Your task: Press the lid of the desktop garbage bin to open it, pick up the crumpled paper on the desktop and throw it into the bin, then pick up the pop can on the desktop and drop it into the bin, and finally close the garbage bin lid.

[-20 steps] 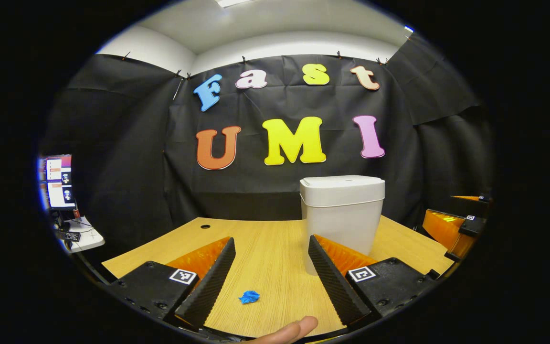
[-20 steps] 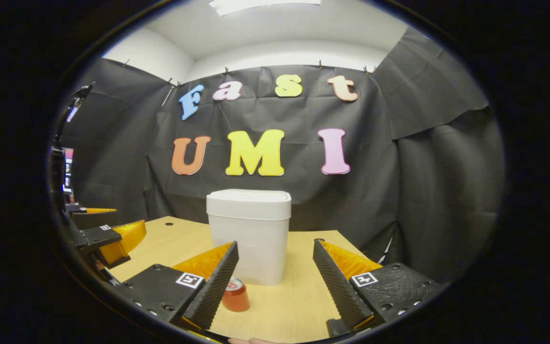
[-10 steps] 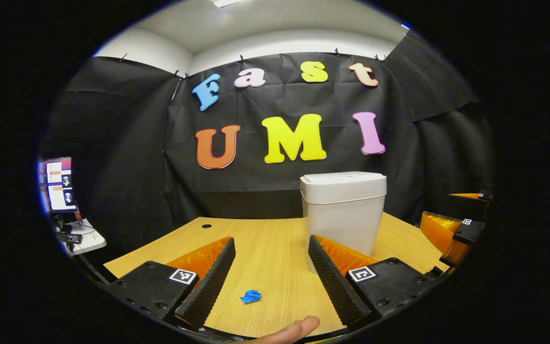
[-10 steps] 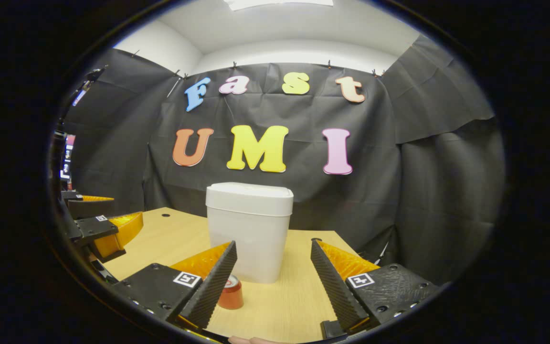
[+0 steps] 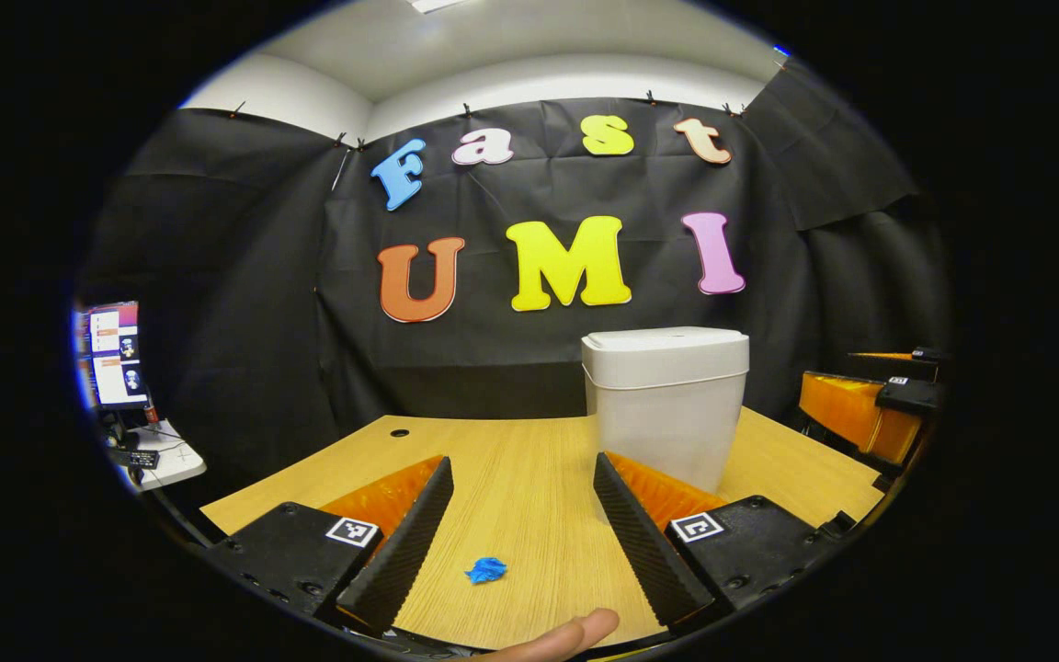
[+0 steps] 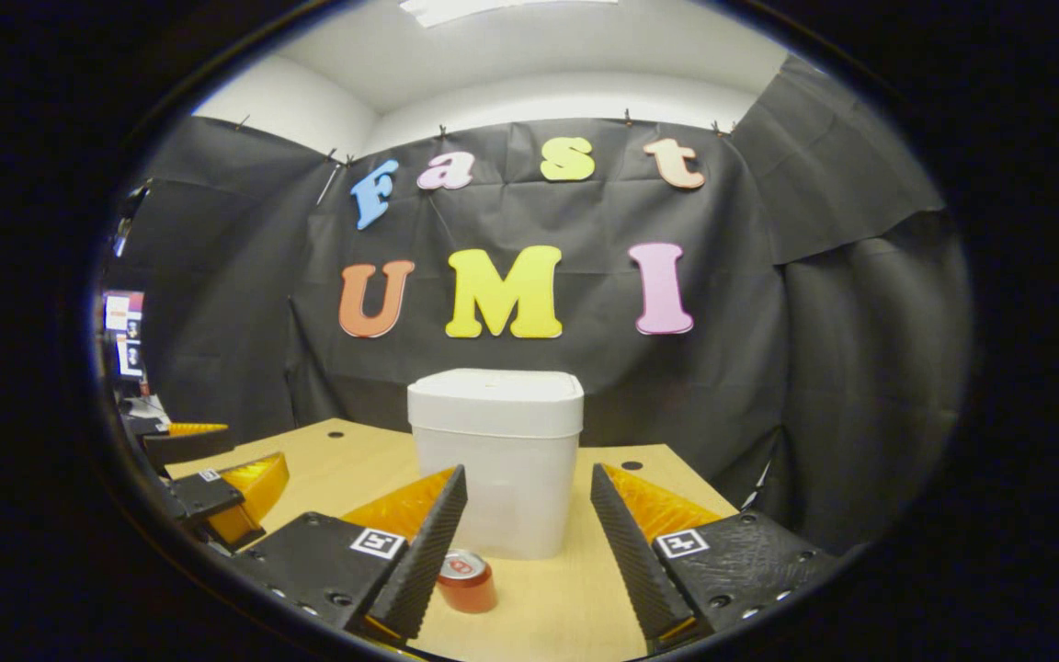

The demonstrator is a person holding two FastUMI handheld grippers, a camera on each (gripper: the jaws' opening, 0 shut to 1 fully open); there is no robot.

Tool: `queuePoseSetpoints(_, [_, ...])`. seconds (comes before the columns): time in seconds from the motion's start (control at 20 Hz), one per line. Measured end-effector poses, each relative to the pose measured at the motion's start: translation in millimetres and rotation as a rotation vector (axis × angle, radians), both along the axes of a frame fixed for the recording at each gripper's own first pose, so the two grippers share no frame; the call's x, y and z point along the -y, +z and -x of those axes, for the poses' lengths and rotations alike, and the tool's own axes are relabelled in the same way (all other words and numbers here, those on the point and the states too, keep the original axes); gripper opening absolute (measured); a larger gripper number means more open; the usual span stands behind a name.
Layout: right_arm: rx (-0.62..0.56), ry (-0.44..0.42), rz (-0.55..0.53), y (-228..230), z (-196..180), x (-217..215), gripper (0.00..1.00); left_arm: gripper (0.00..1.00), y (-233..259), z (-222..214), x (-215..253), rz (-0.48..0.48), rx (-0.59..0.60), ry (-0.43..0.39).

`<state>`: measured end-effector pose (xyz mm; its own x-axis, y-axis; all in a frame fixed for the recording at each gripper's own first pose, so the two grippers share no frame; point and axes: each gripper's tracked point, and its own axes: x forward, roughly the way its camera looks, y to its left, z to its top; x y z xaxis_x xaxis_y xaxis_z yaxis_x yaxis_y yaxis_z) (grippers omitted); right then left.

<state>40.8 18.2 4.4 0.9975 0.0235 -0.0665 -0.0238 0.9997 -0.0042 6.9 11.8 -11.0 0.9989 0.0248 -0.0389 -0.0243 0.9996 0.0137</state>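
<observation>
Bin lid (image 6: 495, 388) not yet pressed, my right hand-held gripper (image 6: 527, 538) and left hand-held gripper (image 5: 522, 533) both spread empty; next, press lid.

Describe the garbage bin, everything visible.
The garbage bin is a white, boxy tub, apparently matte plastic, with rounded corners and a wider lid that is down. It stands upright on the wooden table, before the black cloth. Nothing touches it; the pop can stands apart in front.
</observation>
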Motion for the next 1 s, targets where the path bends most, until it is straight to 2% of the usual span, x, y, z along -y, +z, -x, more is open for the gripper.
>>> queuePoseSetpoints(0.1, [0.016,-0.011,0.005,10.7,-7.9,1.3,0.72,0.99,-0.7,-1.2,-4.0,0.002,-0.003,0.006])
queuePoseSetpoints(0.15, [0.025,0.000,0.000,16.8,-11.4,-2.7,0.61,0.99,-1.2,-1.7,-4.3,0.003,-0.004,0.006])
queuePoseSetpoints(0.2, [0.028,0.023,-0.021,21.3,-14.8,-10.1,0.54,0.99,-1.5,-2.5,-5.3,0.003,-0.006,0.007])
queuePoseSetpoints(0.25, [0.026,0.055,-0.041,26.1,-18.3,-18.8,0.39,0.99,-2.2,-3.3,-7.1,0.000,-0.008,0.010])
queuePoseSetpoints(0.3, [0.023,0.059,-0.045,29.3,-22.1,-17.2,0.34,0.99,-2.4,-3.6,-9.9,-0.006,-0.009,0.015])
queuePoseSetpoints(0.35, [0.032,0.062,-0.049,37.3,-27.5,-19.1,0.21,0.99,-2.3,-5.4,-14.4,-0.011,-0.010,0.022])
queuePoseSetpoints(0.45, [0.033,0.055,-0.032,44.3,-39.0,-22.0,0.04,0.99,-5.4,-8.9,-22.3,-0.003,-0.021,0.041])
queuePoseSetpoints(0.6, [0.036,0.099,0.011,52.1,-56.7,-40.4,0.00,0.99,-9.5,-12.2,-31.8,0.012,-0.039,0.059])
queuePoseSetpoints(0.75, [-0.015,0.152,-0.024,55.3,-84.0,-62.5,0.00,0.99,-6.4,-12.4,-43.6,0.009,-0.031,0.068])
queuePoseSetpoints(1.0, [-0.127,0.108,-0.009,51.4,-135.0,-57.0,0.00,0.99,-6.9,-13.4,-69.3,0.037,-0.038,0.106])
